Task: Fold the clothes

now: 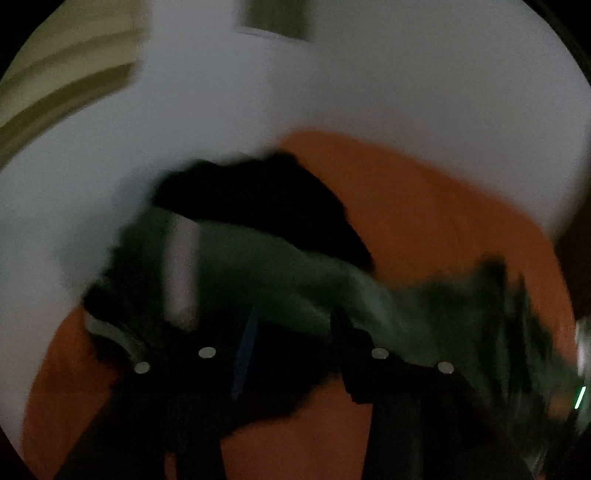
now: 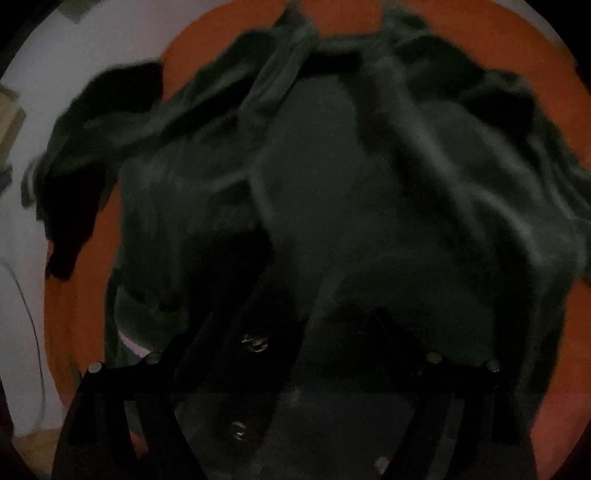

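a: where's the dark green top (image 2: 332, 192)?

b: it's spread out & crumpled on the orange cloth (image 2: 461, 33). a black thing (image 1: 258, 206) lies by its edge.

a: & ur left gripper (image 1: 291, 332)?

b: my left gripper is partly open, nothing pinched. the green top is just past the tips. pic is blurry tho.

a: right one?

b: my right gripper (image 2: 295, 325) is wide open over the middle of the top, pointing down. can't tell if the tips touch it.
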The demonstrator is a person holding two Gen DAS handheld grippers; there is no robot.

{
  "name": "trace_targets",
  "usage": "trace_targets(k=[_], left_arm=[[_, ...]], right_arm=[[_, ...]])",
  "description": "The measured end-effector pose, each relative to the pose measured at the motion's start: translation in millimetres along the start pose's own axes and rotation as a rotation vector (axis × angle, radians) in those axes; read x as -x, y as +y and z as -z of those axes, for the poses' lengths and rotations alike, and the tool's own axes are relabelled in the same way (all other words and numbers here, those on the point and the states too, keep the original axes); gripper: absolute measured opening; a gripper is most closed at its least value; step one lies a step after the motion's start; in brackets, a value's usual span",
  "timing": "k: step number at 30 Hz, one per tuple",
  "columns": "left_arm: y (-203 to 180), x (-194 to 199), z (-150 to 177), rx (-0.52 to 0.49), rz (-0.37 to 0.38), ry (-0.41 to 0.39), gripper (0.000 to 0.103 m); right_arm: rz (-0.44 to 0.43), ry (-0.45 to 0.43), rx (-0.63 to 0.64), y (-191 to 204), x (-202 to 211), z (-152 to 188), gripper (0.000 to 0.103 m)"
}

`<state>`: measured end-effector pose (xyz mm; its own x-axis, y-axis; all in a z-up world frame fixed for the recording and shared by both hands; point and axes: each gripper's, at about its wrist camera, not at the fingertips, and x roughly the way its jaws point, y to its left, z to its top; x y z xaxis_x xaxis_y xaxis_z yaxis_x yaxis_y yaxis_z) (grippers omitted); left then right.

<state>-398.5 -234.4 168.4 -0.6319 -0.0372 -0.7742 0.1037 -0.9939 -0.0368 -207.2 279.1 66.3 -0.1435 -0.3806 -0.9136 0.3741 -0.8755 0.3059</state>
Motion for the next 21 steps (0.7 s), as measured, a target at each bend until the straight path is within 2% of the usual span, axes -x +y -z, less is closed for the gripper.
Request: trace_targets(k=[2, 4, 6, 9, 10, 11, 13, 15, 16, 17, 19, 21], left_arm=[[-57.2, -21.0, 24.9, -0.092, 0.075, 0.091, 0.047], [-113.1, -41.1, 52.8, -0.2, 0.155, 0.153, 0.047], [-164.1, -59.3, 81.6, -0.313, 0.203, 0.21, 0.047], [-200.3, -80.6, 98.9, -0.366, 0.295, 0.274, 0.047], [-207.3, -83.3, 101.0, -0.367, 0.306, 0.287, 0.047], [-208.0, -84.3, 100.2, -0.365, 0.307, 0.283, 0.047], [-203.3, -86.1, 99.1, -0.351, 0.29, 0.267, 0.047], [-188.1, -84.7, 104.8, -0.319, 0.276, 0.288, 0.047], [-179.3, -83.7, 108.3, -0.302, 0.27, 0.303, 0.047], [-170.6, -82.7, 111.8, -0.284, 0.263, 0.318, 0.047], [-150.8, -79.2, 126.1, -0.269, 0.227, 0.349, 0.047], [-132.7, -77.0, 145.2, -0.267, 0.192, 0.382, 0.048]], right_arm=[[0.024, -0.047, -0.04, -6.6, 3.4, -2.6, 0.083], [0.067, -0.095, -0.078, -27.9, 16.2, -2.0, 0.083], [0.128, -0.137, -0.109, -54.7, 32.0, 0.2, 0.083], [0.246, -0.168, -0.083, -94.6, 56.4, 14.6, 0.084], [0.261, -0.178, -0.087, -105.7, 60.7, 19.1, 0.084], [0.273, -0.188, -0.093, -116.4, 64.6, 23.5, 0.084], [0.279, -0.225, -0.185, -152.5, 80.3, 45.1, 0.085], [0.294, -0.265, -0.291, -184.8, 93.7, 71.7, 0.09], [0.293, -0.275, -0.301, -192.3, 95.4, 85.3, 0.092], [0.298, -0.248, -0.276, -195.2, 93.6, 99.1, 0.093], [0.32, -0.182, -0.212, -196.3, 88.6, 123.9, 0.103], [0.358, -0.149, -0.169, -192.0, 86.0, 145.5, 0.103]])
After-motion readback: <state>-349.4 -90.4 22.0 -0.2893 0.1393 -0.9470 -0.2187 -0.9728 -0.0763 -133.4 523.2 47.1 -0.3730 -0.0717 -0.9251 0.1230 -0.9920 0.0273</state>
